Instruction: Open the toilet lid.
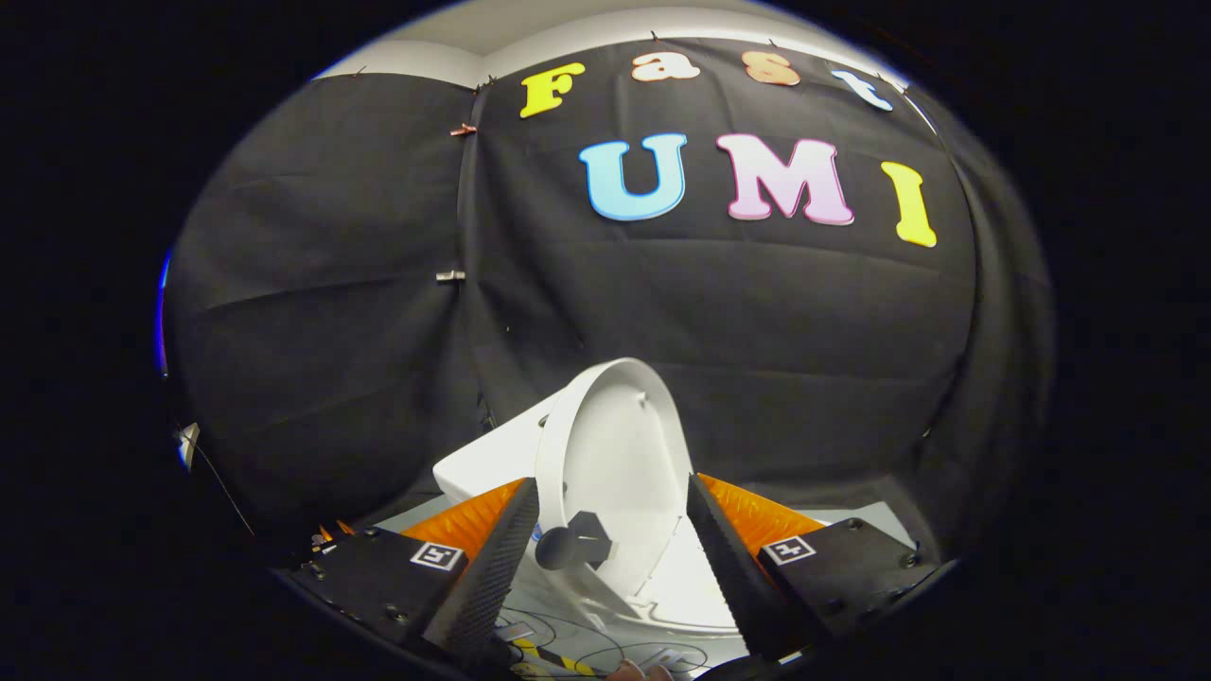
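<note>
Toilet lid (620, 454), a white oval plastic piece, is standing raised, tilted back toward the black cloth wall (378, 312), and I am seeing its inner face turned toward me. It is rising just ahead of my fingers and between them, above the white seat ring (676, 619) that is lying flat beneath it. Behind the lid to the left, a white boxy tank (487, 463) is sitting against the cloth wall. A small dark knob-like piece (572, 544) is showing at the lid's lower left edge, close beside the inner face of my left finger; I cannot tell what it is fastened to. Below the toilet, a pale surface (587, 653) with thin dark drawn lines and a strip of yellow-and-black tape (558, 662) is lying close under the fingers. A small metal clip (450, 276) is pinching the seam of the cloth wall, well above the tank.

My gripper (610, 558) is sitting released, its two ridged fingers (497, 558) spread wide apart with the lid's lower part showing in the gap between them. I am not seeing either finger pressing on the lid; whether the left one is touching the dark knob I cannot tell. Nothing is standing between the fingers and the lid.
</note>
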### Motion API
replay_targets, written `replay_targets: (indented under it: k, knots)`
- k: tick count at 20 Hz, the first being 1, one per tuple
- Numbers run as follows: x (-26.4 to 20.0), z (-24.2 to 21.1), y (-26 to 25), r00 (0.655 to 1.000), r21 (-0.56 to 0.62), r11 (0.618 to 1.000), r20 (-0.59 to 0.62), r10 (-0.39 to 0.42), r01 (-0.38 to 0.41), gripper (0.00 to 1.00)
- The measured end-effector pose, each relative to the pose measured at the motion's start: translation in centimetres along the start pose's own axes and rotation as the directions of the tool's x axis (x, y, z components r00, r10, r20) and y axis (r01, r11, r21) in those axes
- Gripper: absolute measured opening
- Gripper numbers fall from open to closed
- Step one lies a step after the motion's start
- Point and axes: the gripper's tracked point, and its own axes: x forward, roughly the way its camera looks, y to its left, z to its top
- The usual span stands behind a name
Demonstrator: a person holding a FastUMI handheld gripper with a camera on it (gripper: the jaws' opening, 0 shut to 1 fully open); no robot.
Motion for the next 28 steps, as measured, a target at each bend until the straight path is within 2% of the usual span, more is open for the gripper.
replay_targets:
  k: [7,14,20,28]
  knots:
    - [-6.2,7.6,-4.1,0.980,-0.052,0.995,0.180,-0.080,0.090,0.98]
    - [-13.2,13.6,-7.5,0.926,-0.043,0.987,0.356,-0.128,0.153,0.97]
    - [-19.0,16.0,-10.4,0.868,-0.023,0.975,0.460,-0.187,0.222,0.97]
    - [-23.1,16.9,-11.4,0.831,0.005,0.972,0.518,-0.205,0.237,0.96]
